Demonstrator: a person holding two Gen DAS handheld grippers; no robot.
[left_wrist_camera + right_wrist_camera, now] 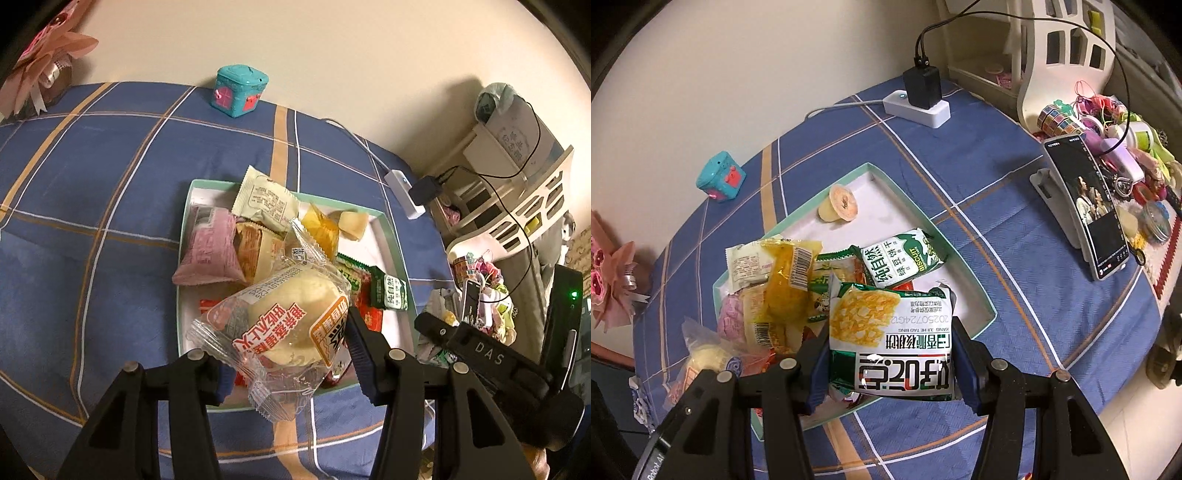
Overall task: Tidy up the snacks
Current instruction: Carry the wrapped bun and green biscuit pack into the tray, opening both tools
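In the left wrist view, your left hand-held gripper [284,363] is partly spread and pinching a clear-wrapped bun packet [286,325]: the right pad presses its orange-labelled edge, while the left pad is hidden behind the wrapper's crinkled end. The packet sits just above the near end of the shallow tray [391,240], which lies straight ahead of the fingers on the blue checked worktop [110,192]. Ahead of the bun, inside the tray, lie a pink packet [208,254], a pale green packet [264,197] and a small green biscuit packet [391,293].

In the right wrist view, your right hand-held gripper [892,363] is partly spread and clamped on a green-and-white walnut crisp packet [892,339], both blue pads against its sides. The packet hangs over the tray's near corner [982,306]. Ahead and left of the fingers sits a heap of snacks, with a yellow packet [788,280] on top. Further ahead, a jelly cup [840,203] lies alone on the tray's bare floor. A phone [1087,206] leans on a stand to the right.
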